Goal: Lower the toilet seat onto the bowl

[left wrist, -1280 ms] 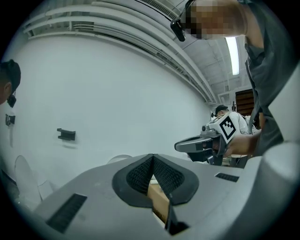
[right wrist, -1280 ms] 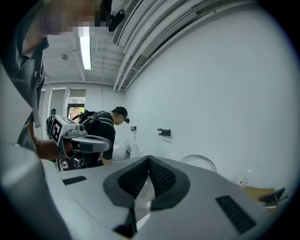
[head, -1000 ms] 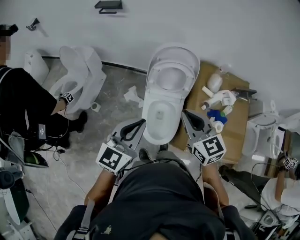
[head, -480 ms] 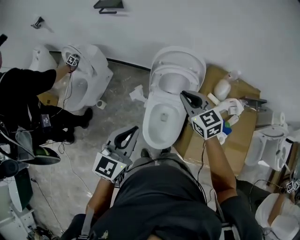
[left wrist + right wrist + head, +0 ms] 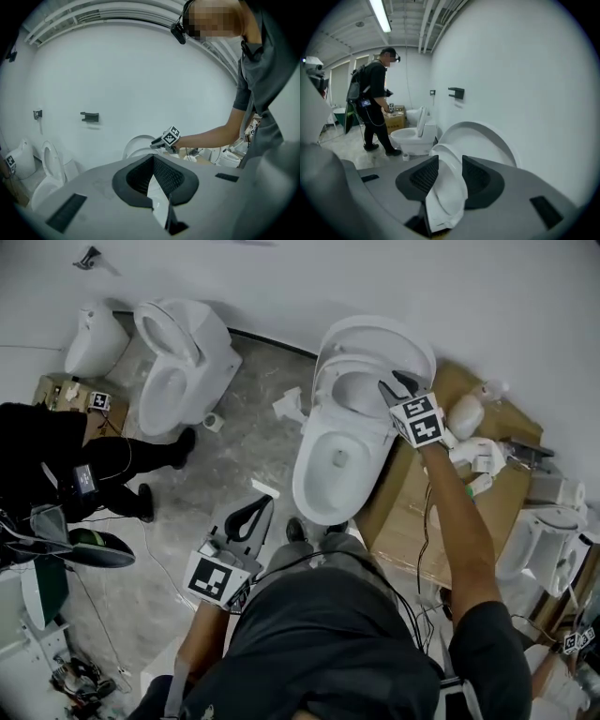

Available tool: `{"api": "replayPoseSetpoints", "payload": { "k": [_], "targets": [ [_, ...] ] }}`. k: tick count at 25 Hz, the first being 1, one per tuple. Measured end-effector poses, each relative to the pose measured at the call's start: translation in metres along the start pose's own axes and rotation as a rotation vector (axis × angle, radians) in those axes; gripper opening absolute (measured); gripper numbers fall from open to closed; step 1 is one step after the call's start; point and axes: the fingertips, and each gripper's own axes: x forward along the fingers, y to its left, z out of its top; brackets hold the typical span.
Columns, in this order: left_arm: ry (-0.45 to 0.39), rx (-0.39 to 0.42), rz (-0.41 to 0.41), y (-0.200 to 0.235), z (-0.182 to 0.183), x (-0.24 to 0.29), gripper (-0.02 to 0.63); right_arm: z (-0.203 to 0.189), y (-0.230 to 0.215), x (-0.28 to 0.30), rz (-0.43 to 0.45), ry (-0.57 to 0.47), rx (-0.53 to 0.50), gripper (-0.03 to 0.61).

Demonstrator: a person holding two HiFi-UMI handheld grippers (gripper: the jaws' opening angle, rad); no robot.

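1. Since the look a second earlier, our right gripper had swung from low beside the bowl up to the raised toilet seat. Its jaws had just been opening. They stood apart with the seat's rim between them, not yet pinched as far as we could judge.
2. We saw the toilet seat standing upright on its hinge, leaning back against the lid, which rested toward the wall. Below it the bowl lay uncovered.
3. We judged the seat to be stiff moulded plastic, fairly light, and glossy enough to slip under the pads. It would swing on its hinge rather than lift free.
4. The best hold seemed to us the free top edge of the ring, farthest from the hinge and pinched across its thickness, just where our right gripper stood. The lid should stay behind. We thought a dropped seat could slam and crack, so it wanted guiding all the way down.
5. Our left gripper hung low by our waist, well apart from the toilet, its jaws closed together on nothing.
6. Farther out, flattened cardboard with loose fittings lay just beside the bowl on its right. A second toilet stood off to the left, with another person near it.
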Motion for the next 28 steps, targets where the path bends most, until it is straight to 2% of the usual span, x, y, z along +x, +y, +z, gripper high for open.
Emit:
{"api": "replayPoseSetpoints", "payload": {
  "k": [3,8,14,20,28],
  "targets": [
    [0.022,-0.015,0.017,0.002,-0.007,-0.002,0.005,-0.016,-0.019,0.029,-0.022,0.053,-0.057,0.146],
    [0.051,-0.045,0.038,0.007,-0.017,-0.001,0.005,-0.041,-0.047,0.067,-0.054,0.153,-0.083,0.147],
    [0.118,-0.058,0.091,0.021,-0.030,0.001,0.005,-0.053,-0.050,0.076,0.016,0.115,-0.083,0.138],
    [0.025,-0.044,0.150,0.076,-0.009,-0.010,0.005,-0.044,-0.046,0.063,-0.015,0.108,-0.076,0.130],
    [0.010,-0.064,0.164,0.108,-0.020,-0.023,0.005,-0.050,-0.028,0.053,0.010,0.151,-0.069,0.123]
  ]
}}
